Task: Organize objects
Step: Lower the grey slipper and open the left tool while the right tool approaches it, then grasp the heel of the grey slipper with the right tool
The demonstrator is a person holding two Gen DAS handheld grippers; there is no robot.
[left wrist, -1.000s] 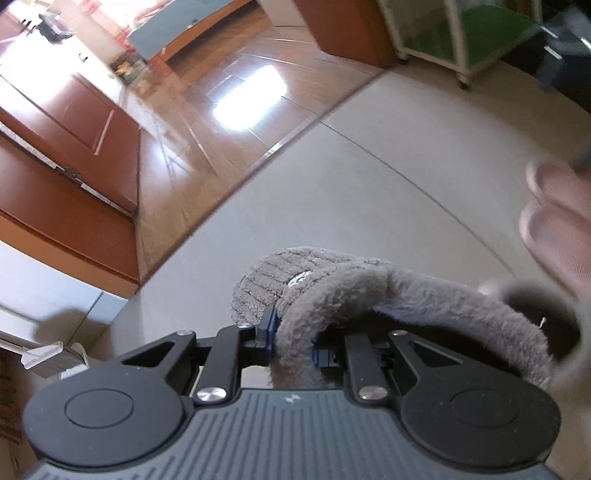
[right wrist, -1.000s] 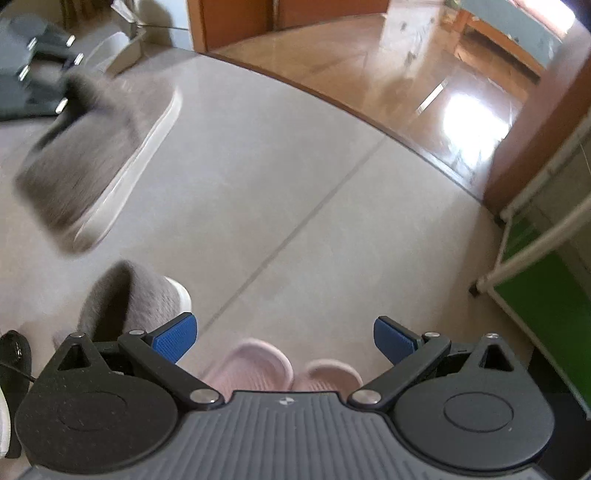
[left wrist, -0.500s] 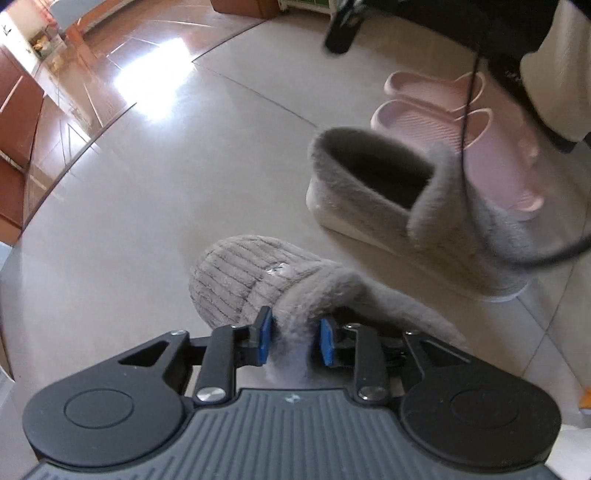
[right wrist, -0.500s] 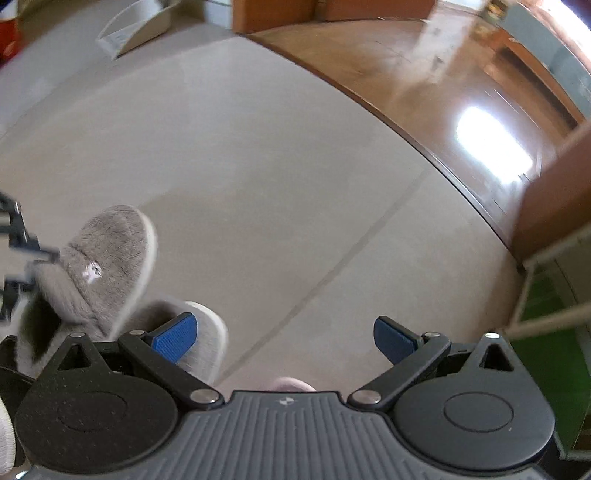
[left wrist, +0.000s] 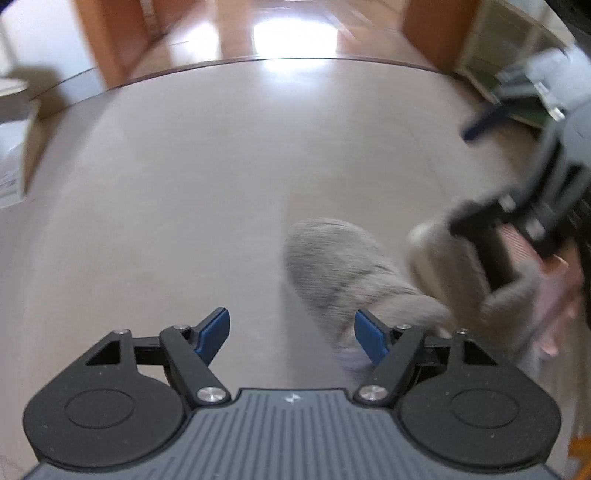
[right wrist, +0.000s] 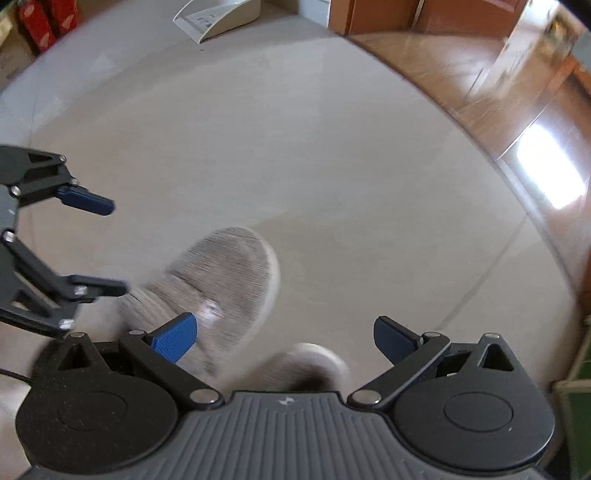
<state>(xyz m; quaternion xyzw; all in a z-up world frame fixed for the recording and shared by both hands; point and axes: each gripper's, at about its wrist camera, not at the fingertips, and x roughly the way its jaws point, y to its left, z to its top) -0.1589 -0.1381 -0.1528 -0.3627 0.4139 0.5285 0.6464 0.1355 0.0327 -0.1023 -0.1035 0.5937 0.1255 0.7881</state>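
I judge the release step done: my left gripper, jaws just opened and spread empty, leaves the grey ribbed fleece slipper on the beige tiled floor beside its mate; right gripper spread, next aligning the pair.

floor pale beige tile, thin grout lines, switches to glossy brown wood along curved edge up top, big glare patch there. two grey fuzzy slippers sitting on tile: one toe pointing away, other just beside it, mostly hidden. pink slippers right next to those, blurry. white flat thing at far edge.
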